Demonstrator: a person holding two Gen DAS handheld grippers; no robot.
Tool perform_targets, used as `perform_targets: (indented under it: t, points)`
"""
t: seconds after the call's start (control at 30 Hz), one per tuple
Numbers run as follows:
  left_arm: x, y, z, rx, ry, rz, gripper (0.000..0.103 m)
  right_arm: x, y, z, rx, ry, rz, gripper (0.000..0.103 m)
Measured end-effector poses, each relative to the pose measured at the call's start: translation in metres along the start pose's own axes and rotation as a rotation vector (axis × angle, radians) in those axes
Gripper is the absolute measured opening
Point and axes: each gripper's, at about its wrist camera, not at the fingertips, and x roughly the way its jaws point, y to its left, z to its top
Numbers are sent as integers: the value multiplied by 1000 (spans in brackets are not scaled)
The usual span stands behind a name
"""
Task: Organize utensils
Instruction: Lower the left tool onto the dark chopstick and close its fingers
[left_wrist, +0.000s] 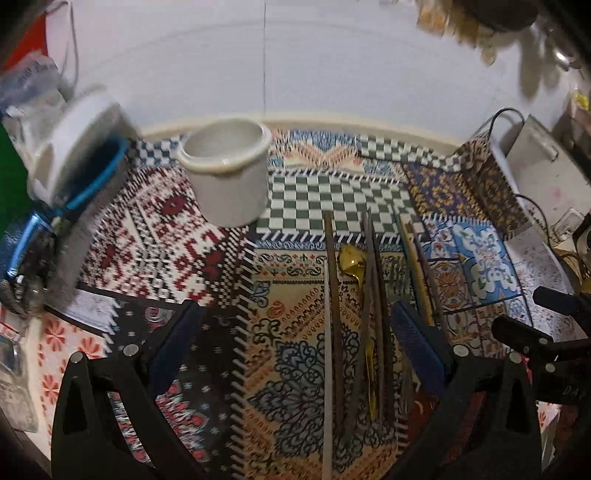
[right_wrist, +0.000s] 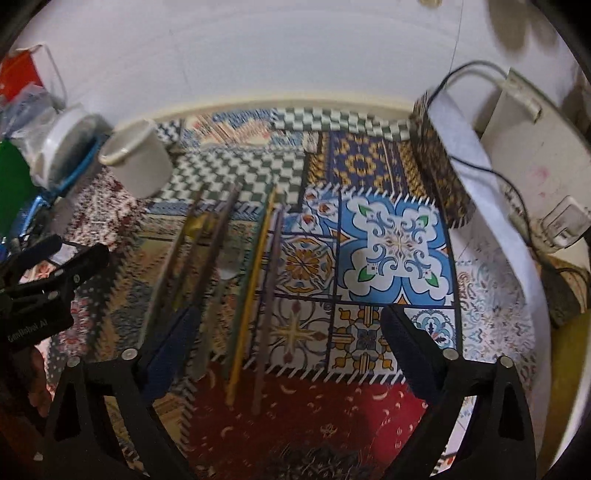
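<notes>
Left wrist view first: we see our left gripper (left_wrist: 295, 350) with its jaws spread wide and nothing between them, hanging over a patchwork cloth (left_wrist: 177, 258). A row of utensils lies lengthwise on the cloth, running away from us: a white stick (left_wrist: 327, 354), several dark chopsticks (left_wrist: 373, 314) and a gold spoon (left_wrist: 352, 264) tucked among them. Most of this bundle sits between the two blue pads, closer to the right pad. A white cup (left_wrist: 231, 175) stands further off and to the left, empty as far as we can tell, and we judge it to be where the utensils should go. To do the pick well, we would shift slightly right to centre one piece, come down low, and close across the shaft near its middle so it does not swing. Right wrist view next: our right gripper (right_wrist: 291, 339) is likewise wide open and empty. Here a yellow chopstick (right_wrist: 251, 291) and a dark one (right_wrist: 269, 291) lie between the pads, nearer the left pad, while the other chopsticks lie at or beyond that pad. The cup (right_wrist: 138, 162) is up at the far left, well apart, and the other gripper (right_wrist: 48, 273) shows at the left edge. This view is blurred, so fine contact we cannot judge.
</notes>
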Motion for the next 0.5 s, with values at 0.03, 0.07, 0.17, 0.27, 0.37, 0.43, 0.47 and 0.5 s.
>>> perform_targets:
  t: [0.03,0.07,0.17,0.27,0.37,0.43,0.47,0.5]
  points:
    - [7,-2,0,3,12,-3,101,4,-2,2,2,10,4,92]
    - [14,-5,0,11,29,-16,97,7,-3,3,3,18,8,91]
    - [35,-16,3,34,95,-47,80,18,-7,8,-4,43,16,88]
    - [52,-24,7,38,152,-82,66,32,-10,14,0,63,32,84]
    - [62,-30,11,44,196,-130,51,41,-10,17,-1,83,57,80]
    - [68,-34,14,44,248,-144,46,47,-10,19,-3,93,65,78]
    - [71,-36,15,47,256,-151,43,49,-10,20,-3,100,74,76]
    - [73,-38,16,53,256,-153,37,52,-10,21,-1,109,83,73]
